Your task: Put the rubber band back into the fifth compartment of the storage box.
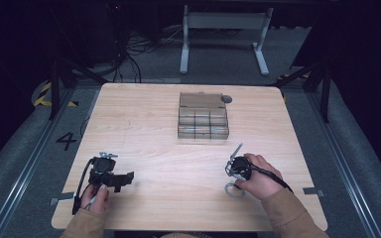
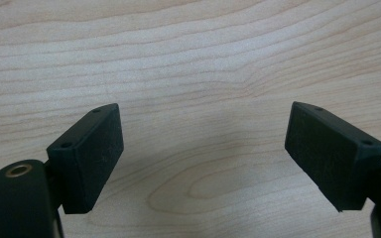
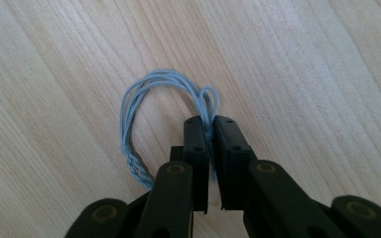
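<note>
A small coil of grey-blue cord lies on the light wooden table. My right gripper is shut on one side of the coil, and a short loop of cord sticks up past the fingertips. In the high view the right gripper points down near the table's front right, with the cord coil just below it by the person's hand. My left gripper stands open over bare wood with nothing between its pads. The left gripper sits at the front left, jaws pointing right.
A brown box with several compartments stands at the back middle of the table, its lid lying open behind it. A small dark round object rests by the lid's right corner. A white table frame stands on the floor beyond.
</note>
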Action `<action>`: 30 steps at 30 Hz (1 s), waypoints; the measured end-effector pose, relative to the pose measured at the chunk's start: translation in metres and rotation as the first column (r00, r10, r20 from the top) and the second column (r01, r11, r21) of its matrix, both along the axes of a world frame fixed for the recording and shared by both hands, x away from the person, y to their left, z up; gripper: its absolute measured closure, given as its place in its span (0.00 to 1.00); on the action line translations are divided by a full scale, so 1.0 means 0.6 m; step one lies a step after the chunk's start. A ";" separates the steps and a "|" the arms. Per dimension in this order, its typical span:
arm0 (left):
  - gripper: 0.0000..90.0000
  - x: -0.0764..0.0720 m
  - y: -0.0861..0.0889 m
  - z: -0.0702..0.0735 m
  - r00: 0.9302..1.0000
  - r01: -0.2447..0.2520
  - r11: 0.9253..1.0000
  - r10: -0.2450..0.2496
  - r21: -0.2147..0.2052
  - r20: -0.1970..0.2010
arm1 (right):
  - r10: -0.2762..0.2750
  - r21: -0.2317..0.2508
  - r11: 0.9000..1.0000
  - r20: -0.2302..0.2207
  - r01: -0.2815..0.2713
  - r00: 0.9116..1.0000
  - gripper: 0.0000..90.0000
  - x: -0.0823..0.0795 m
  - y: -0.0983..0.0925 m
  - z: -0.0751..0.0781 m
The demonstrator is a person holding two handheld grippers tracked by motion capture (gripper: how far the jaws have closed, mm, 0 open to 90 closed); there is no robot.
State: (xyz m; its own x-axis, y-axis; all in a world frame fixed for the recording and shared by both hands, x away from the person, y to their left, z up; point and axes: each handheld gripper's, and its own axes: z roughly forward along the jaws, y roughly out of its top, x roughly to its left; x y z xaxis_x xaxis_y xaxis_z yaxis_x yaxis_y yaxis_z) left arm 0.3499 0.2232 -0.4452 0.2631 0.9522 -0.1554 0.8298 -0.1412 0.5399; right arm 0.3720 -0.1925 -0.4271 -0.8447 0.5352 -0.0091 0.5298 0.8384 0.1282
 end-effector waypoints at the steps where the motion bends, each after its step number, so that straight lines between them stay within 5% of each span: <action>1: 0.18 0.000 0.000 0.000 1.000 0.000 1.000 0.000 0.000 0.000 | 0.000 0.000 1.000 0.000 0.000 1.000 0.95 0.000 0.000 0.000; 13: 0.18 0.000 0.001 0.000 1.000 -0.003 1.000 0.003 0.003 0.000 | -0.023 0.036 0.999 -0.017 0.024 1.000 0.95 0.000 0.001 0.006; 18: 0.18 0.001 -0.003 -0.001 1.000 0.001 1.000 -0.001 0.008 -0.005 | -0.070 0.100 0.992 -0.030 0.073 0.997 0.95 0.005 0.000 0.022; 30: 0.18 0.007 -0.009 -0.001 1.000 0.008 1.000 -0.008 0.004 -0.006 | -0.105 0.162 0.981 -0.009 0.105 0.994 0.95 0.028 -0.012 0.069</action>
State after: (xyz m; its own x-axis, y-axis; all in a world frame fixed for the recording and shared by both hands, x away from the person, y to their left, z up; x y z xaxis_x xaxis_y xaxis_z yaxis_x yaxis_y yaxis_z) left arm 0.3539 0.2178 -0.4456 0.2695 0.9507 -0.1536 0.8319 -0.1494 0.5345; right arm 0.3888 -0.2000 -0.3855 -0.7838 0.6152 0.0849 0.6137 0.7464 0.2574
